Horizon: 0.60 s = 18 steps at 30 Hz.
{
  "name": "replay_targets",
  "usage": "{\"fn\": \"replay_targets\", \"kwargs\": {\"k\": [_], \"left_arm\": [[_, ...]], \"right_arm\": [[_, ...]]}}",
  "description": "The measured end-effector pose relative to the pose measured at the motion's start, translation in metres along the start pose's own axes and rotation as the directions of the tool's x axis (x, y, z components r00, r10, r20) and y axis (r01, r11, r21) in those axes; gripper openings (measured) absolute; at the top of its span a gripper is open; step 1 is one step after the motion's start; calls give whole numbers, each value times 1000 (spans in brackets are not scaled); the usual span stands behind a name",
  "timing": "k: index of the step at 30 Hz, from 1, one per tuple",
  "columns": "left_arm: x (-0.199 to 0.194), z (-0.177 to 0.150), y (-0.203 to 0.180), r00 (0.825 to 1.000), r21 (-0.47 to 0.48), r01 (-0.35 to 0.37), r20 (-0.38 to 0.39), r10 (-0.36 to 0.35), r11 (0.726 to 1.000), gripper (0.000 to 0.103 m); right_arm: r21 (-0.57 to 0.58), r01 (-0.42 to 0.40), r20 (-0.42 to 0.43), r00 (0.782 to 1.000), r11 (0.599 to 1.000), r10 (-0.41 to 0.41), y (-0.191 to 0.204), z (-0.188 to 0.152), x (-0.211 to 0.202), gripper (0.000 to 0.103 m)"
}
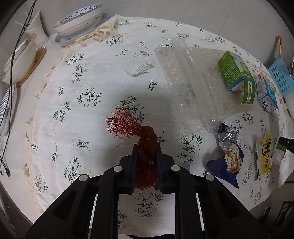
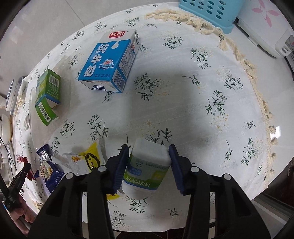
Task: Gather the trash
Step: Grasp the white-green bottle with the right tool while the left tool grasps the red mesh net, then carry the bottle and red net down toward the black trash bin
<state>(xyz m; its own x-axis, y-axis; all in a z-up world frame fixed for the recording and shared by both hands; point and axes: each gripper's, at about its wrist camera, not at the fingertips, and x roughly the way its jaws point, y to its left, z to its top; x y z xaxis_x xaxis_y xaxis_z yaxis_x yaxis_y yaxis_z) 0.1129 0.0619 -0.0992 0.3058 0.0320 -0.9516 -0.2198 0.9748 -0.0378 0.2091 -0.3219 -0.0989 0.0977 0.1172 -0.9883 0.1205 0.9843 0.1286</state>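
Left hand-held gripper (image 1: pixel 146 147) is clenched on a red mesh net bag (image 1: pixel 145 147), bag bunched btwn the two fingers w/ its frayed end fanning out ahead and to the left, over the table (image 1: pixel 73 114). Ahead-right of it: folded tissue (image 1: pixel 138 68), bubble wrap (image 1: pixel 185 77) w/ a clear plastic bottle (image 1: pixel 194 80) lying across it. Further right: green carton (image 1: pixel 236 73) and blue milk carton (image 1: pixel 266 93) side by side. Close on its right: dark blue snack wrapper (image 1: pixel 227 154), then yellow wrapper (image 1: pixel 264 156). Right hand-held gripper (image 2: pixel 149 147) is grasping a white pill bottle (image 2: pixel 147 169) w/ green label, held btwn both fingers, tilted. Ahead-left of this one: blue milk carton (image 2: pixel 110 60); green carton (image 2: pixel 47 95) further left. Yellow wrapper (image 2: pixel 91 156) just beside its left finger, dark blue snack wrapper (image 2: pixel 48 171) beyond. Blue basket (image 2: pixel 207 12) far ahead at table edge.
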Motion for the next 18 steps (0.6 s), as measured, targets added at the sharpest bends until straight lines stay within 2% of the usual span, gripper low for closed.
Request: {"fn": "replay_targets", "kwargs": {"k": [12, 18], "left_arm": [[-34, -18, 0, 998, 39, 32, 54, -34, 999, 16], [-51, -31, -1, 996, 54, 51, 68, -55, 997, 16]], "right_arm": [[-3, -16, 82, 996, 1000, 16, -2, -36, -40, 43], [-46, -11, 147, 989, 999, 17, 15, -54, -61, 43]]}}
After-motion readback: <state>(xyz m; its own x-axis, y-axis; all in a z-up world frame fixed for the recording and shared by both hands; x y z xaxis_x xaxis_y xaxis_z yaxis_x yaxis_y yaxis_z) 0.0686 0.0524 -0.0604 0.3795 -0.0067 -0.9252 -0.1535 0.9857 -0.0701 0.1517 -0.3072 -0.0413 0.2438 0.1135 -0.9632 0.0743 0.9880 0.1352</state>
